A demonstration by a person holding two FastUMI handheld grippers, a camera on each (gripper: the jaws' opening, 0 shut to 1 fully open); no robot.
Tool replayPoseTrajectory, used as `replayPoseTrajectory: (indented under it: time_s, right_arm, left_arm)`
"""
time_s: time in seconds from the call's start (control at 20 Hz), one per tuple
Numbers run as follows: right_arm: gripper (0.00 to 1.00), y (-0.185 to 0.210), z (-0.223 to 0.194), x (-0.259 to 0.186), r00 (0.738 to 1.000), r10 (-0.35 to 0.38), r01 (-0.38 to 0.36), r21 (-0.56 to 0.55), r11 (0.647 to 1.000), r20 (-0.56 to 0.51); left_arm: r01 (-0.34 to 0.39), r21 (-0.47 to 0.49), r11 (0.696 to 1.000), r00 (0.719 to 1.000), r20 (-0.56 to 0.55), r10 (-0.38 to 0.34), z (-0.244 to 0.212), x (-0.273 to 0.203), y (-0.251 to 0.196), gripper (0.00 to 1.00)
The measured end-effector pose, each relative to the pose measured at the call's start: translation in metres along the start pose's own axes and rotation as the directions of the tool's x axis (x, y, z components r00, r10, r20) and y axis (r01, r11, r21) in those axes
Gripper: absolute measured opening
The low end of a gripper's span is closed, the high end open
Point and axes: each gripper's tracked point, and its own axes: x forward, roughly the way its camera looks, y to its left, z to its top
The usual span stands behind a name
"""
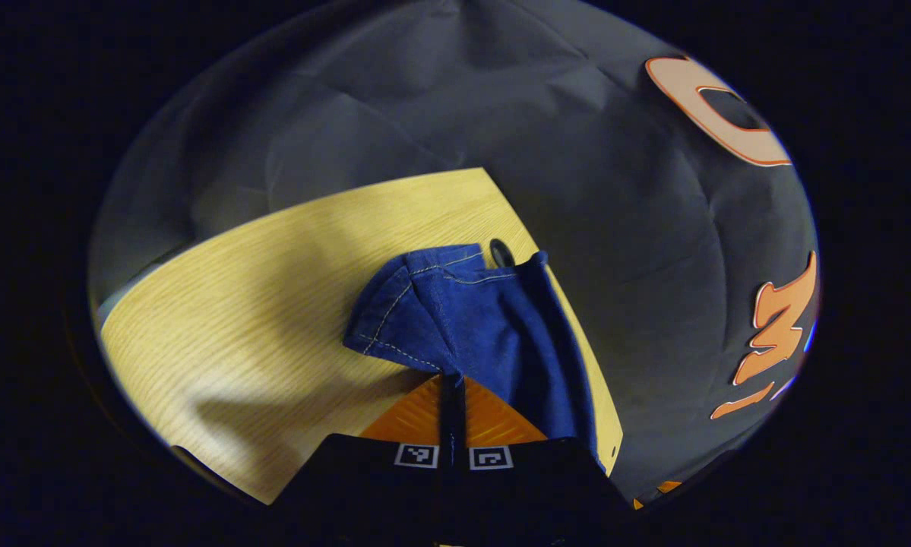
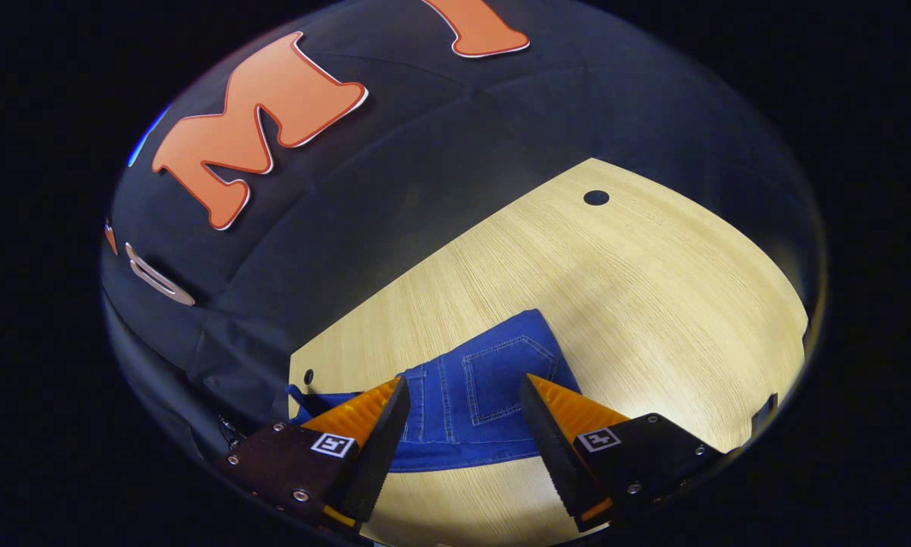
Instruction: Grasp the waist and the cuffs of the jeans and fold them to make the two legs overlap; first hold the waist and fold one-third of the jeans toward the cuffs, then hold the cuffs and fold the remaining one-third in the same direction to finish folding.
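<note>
Pinching jeans, left hand-held gripper; right hand-held gripper spread above.

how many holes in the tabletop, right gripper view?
2. One round hole sits far out on the table, beyond the jeans; a smaller hole is at the table's near-left corner, by the left finger. The jeans may hide others.

wooden table | round holes | black cloth wall
</note>
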Motion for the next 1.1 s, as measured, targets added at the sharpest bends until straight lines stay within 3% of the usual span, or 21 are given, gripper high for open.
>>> replayPoseTrajectory:
  time_s: [0.3,0.5,0.85,1.1]
  right_arm:
    - [0.91,0.004,0.013,-0.007,0.999,0.038,-0.037,-0.019,0.999,0.028]
    - [0.91,0.001,0.027,-0.018,0.996,0.059,-0.055,-0.058,0.997,0.069]
    - [0.96,-0.015,0.056,-0.04,0.985,0.069,-0.048,-0.132,0.99,0.157]
    - [0.97,-0.028,0.066,-0.048,0.981,0.09,-0.063,-0.159,0.985,0.169]
  left_arm:
    - [0.051,0.126,0.991,0.995,0.075,-0.061,0.003,-0.058,-0.05,0.0]
    - [0.076,0.235,0.969,0.99,0.1,-0.102,-0.006,-0.084,-0.094,0.01]
    - [0.147,0.383,0.912,0.974,0.107,-0.202,-0.039,-0.128,-0.18,0.0]
    - [0.196,0.483,0.854,0.965,0.061,-0.256,-0.083,-0.134,-0.243,0.0]
